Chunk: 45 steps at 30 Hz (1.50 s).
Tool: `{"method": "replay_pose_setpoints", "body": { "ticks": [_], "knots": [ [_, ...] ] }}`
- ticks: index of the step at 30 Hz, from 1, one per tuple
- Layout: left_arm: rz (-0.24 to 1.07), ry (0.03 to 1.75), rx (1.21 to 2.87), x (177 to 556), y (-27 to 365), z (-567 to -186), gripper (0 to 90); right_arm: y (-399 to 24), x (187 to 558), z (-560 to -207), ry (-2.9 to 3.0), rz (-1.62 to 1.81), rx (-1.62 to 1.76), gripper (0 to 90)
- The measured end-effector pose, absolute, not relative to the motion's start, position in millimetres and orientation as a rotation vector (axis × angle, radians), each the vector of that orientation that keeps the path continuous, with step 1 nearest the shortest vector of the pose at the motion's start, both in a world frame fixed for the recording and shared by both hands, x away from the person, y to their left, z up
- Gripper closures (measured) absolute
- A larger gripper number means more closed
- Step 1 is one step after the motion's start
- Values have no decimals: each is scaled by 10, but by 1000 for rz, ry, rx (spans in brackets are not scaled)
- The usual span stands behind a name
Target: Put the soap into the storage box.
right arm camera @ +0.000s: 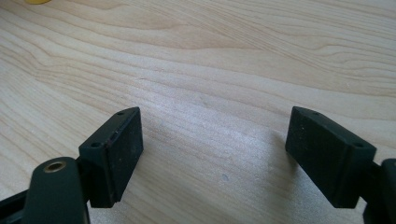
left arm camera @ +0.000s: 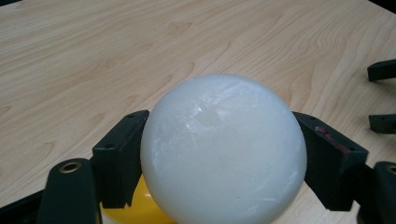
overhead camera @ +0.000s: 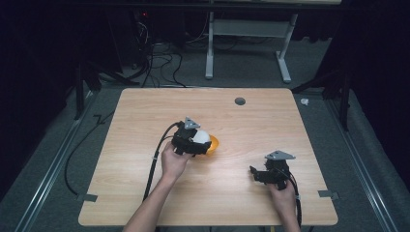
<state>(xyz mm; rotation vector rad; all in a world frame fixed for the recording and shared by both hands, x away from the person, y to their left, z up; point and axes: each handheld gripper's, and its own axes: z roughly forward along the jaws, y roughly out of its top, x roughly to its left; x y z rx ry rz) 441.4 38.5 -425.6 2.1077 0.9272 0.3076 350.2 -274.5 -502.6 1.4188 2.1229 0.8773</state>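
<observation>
High view: left gripper (overhead camera: 197,142) jaws clamp white ball (overhead camera: 202,137) mid-table (overhead camera: 251,125).

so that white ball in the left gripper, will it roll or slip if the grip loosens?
Probably both. The white ball is round and looks smooth, so the left gripper touches it only at its sides; it may slip. Freed onto the table, it would likely roll, unless the yellow bowl beneath catches it.
</observation>
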Motion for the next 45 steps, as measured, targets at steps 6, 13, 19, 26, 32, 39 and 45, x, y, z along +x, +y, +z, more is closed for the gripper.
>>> {"method": "replay_pose_setpoints", "body": {
  "ticks": [6, 13, 19, 26, 32, 39, 45],
  "knots": [
    [330, 938, 2145, 4500, 321, -4294, 240, -2745, 3502, -5026, 2123, 877, 1419, 199],
    [338, 971, 2176, 4587, 286, -4378, 240, -2746, 3502, -5027, 2122, 877, 1418, 199],
    [341, 977, 2194, 4602, 256, -4427, 239, -2747, 3502, -5026, 2122, 878, 1420, 199],
    [353, 979, 2207, 4606, 212, -4473, 239, -2751, 3504, -5026, 2124, 879, 1415, 198],
    [371, 979, 2228, 4598, 187, -4500, 238, -2748, 3502, -5026, 2123, 879, 1420, 198],
    [375, 972, 2124, 4577, 254, -4393, 254, -2748, 3502, -5026, 2123, 879, 1420, 198],
    [393, 966, 2123, 4535, 319, -4343, 255, -2745, 3501, -5026, 2124, 877, 1418, 198]
  ]
}}
